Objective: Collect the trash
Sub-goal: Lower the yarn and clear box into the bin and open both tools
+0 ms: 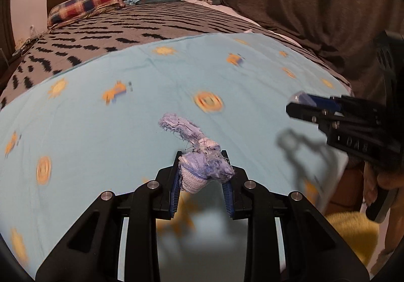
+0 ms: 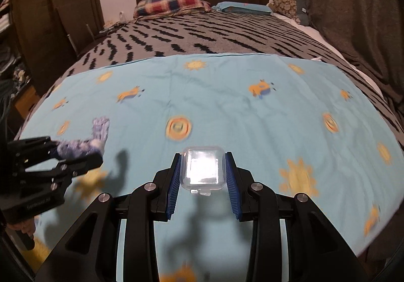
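Holding trash clear of blue sheet (image 1: 106, 130) for carry-off: L gripper (image 1: 203, 171) clamped frayed rag scrap (image 1: 202, 163); R gripper (image 2: 203, 171), at 3 o'clock, pinched clear plastic case (image 2: 203, 168).

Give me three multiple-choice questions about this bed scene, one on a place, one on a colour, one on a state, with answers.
1. Where is the plaid pillow?
A. by the headboard
B. on the floor
C. on the blue sheet

2. What colour is the sheet with sun prints?
A. red
B. light blue
C. green

3. What is the right gripper doing?
A. hanging open
B. holding a clear plastic case
C. holding a pillow

Answers: 1 A, it lies at the bed's head. 2 B, blue under orange suns. 3 B, the jaws clamp the case.
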`<state>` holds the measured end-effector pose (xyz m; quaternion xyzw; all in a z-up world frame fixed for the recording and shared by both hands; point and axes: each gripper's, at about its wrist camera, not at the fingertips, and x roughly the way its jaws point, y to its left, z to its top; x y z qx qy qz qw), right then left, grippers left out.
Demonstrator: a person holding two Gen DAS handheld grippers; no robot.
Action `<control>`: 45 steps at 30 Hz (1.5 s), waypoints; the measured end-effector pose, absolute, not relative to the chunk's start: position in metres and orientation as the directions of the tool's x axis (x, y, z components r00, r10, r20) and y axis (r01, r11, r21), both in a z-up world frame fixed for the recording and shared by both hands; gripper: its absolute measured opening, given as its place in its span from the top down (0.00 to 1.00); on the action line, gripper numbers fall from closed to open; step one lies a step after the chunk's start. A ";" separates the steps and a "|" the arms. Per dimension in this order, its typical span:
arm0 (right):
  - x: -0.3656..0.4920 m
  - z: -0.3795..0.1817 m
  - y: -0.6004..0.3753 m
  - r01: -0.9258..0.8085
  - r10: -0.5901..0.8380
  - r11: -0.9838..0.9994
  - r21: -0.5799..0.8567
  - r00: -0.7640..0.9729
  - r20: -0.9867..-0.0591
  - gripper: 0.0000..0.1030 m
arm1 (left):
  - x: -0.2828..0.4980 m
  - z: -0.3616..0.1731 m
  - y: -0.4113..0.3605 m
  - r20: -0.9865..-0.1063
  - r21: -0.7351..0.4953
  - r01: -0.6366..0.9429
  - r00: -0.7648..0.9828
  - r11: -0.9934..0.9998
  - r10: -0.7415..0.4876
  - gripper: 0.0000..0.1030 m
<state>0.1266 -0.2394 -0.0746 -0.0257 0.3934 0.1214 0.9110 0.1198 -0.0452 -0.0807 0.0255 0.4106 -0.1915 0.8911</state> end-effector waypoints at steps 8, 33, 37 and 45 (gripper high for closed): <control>0.027 -0.086 -0.253 -0.229 0.184 0.973 0.035 0.674 -0.715 0.66 | 0.022 -0.094 -0.046 -0.733 -0.096 0.363 0.604 0.927 -0.312 0.74; -0.071 -0.253 -0.238 -0.215 0.283 0.954 0.209 0.420 -0.862 0.66 | -0.089 -0.267 -0.067 -0.876 -0.209 0.353 0.348 0.912 -0.335 0.74; -0.059 -0.283 -0.234 -0.190 0.295 0.952 0.240 0.361 -0.885 0.66 | -0.077 -0.292 -0.068 -0.898 -0.229 0.329 0.293 0.916 -0.330 0.74; -0.047 -0.305 -0.230 -0.170 0.316 0.947 0.273 0.327 -0.891 0.65 | -0.063 -0.312 -0.063 -0.908 -0.238 0.299 0.269 0.924 -0.321 0.67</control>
